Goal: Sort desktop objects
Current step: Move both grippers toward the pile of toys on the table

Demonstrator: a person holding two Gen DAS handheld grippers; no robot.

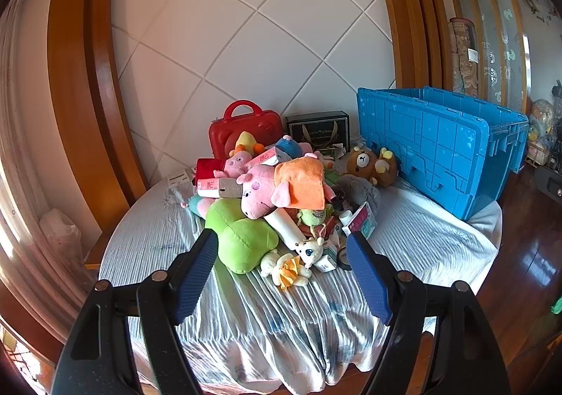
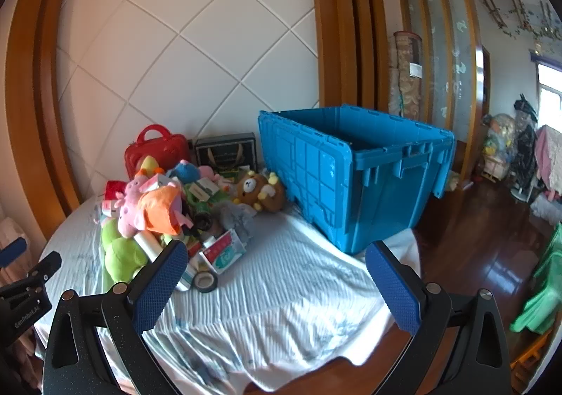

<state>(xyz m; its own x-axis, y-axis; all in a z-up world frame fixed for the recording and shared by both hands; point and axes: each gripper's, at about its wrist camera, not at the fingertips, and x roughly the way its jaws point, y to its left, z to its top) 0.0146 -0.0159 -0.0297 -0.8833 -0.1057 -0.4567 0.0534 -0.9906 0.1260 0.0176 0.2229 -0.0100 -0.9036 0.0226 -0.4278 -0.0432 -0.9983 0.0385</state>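
Note:
A heap of toys and small boxes lies on the cloth-covered table (image 1: 147,240). In it are a pink pig in orange (image 1: 277,188), a green plush (image 1: 242,240), a small white and yellow plush (image 1: 288,268) and a brown bear (image 1: 368,165). My left gripper (image 1: 282,275) hovers open just in front of the heap, holding nothing. My right gripper (image 2: 279,286) stands wide open over bare cloth, between the heap and an open-topped blue crate (image 2: 351,177). A black tape roll (image 2: 205,281) and a tissue pack (image 2: 224,252) lie by its left finger (image 2: 161,286).
A red carry case (image 1: 246,128) and a black gift box (image 1: 318,130) stand against the tiled wall behind the heap. The left gripper's body (image 2: 28,282) shows at the right wrist view's left edge. Dark wood floor (image 2: 491,254) lies beyond the table's right edge.

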